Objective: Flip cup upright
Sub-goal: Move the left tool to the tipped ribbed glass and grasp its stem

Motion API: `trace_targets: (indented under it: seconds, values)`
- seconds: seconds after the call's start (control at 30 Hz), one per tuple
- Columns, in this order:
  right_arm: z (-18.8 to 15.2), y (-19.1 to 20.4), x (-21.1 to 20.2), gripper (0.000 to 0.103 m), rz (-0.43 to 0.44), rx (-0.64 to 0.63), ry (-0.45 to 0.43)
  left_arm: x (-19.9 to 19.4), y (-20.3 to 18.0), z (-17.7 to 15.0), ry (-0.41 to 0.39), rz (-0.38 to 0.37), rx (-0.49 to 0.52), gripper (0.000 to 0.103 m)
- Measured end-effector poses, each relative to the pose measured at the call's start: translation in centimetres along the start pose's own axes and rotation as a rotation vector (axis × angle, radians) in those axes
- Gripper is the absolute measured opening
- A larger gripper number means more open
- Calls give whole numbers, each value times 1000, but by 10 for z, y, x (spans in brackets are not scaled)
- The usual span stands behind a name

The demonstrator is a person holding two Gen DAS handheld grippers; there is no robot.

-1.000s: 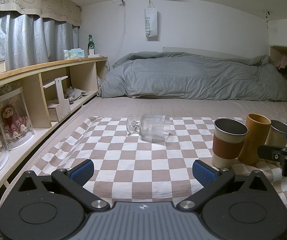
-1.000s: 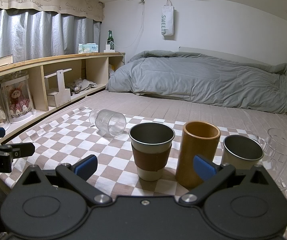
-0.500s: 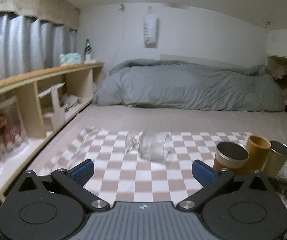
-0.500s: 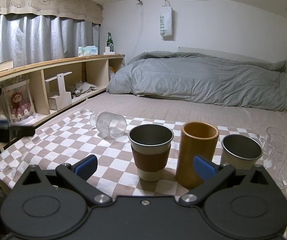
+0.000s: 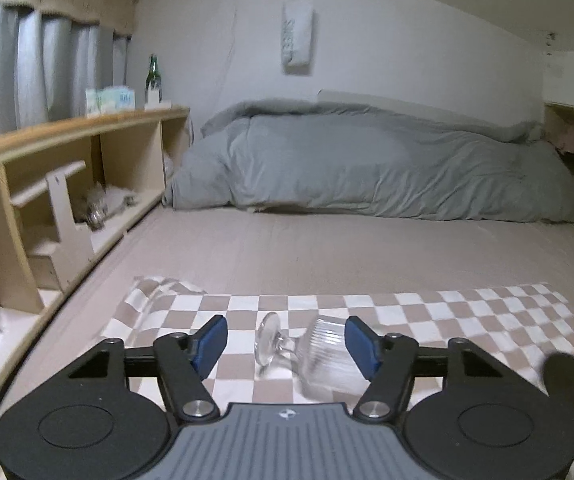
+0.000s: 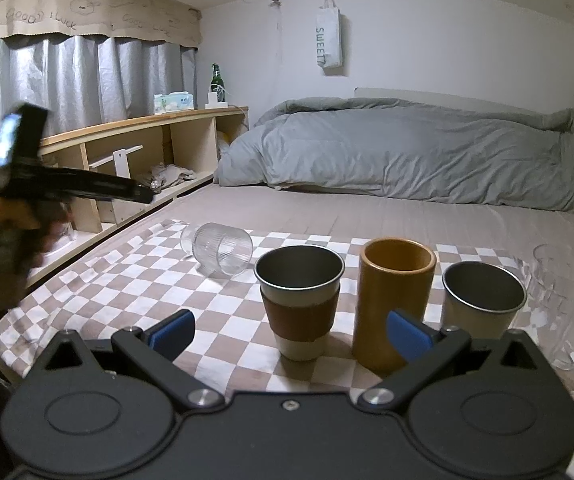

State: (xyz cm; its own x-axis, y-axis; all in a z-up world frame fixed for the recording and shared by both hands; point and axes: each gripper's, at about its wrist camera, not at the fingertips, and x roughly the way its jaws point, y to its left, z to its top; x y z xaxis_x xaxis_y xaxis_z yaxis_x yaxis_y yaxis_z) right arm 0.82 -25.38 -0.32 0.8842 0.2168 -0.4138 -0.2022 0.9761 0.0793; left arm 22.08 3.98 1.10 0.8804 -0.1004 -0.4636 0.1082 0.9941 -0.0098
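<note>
Glass cup [image 5: 311,350], on its side on the checked cloth [image 5: 427,312], now sits between my left gripper [image 5: 286,340]'s spread fingers, after I closed in on it. Right gripper [image 6: 289,330] idles wide beside the sleeved cup [image 6: 299,300]. Next, I'd pinch.

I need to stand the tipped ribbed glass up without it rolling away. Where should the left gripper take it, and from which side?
Probably the ribbed bowl, not the thin stem. The ribbed glass lies on its side on the checkered cloth, foot pointing left. The open left gripper already straddles it from the near side, so closing across the wide bowl should hold the round body steadier.
</note>
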Motion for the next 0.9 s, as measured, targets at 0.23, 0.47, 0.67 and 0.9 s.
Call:
trace_targets:
  seconds: [0.23, 0.47, 0.67, 0.9]
  values:
    - [1, -8, 6, 103, 11, 44, 18, 76, 11, 10, 78, 26, 11, 55]
    - [1, -10, 14, 103, 39, 64, 40, 126, 20, 3, 152, 48, -15, 44]
    - [0, -13, 13, 103, 44, 73, 47, 136, 32, -4, 181, 9, -158, 18]
    - [1, -16, 9, 103, 45, 86, 37, 112, 30, -8, 229, -1, -210, 6]
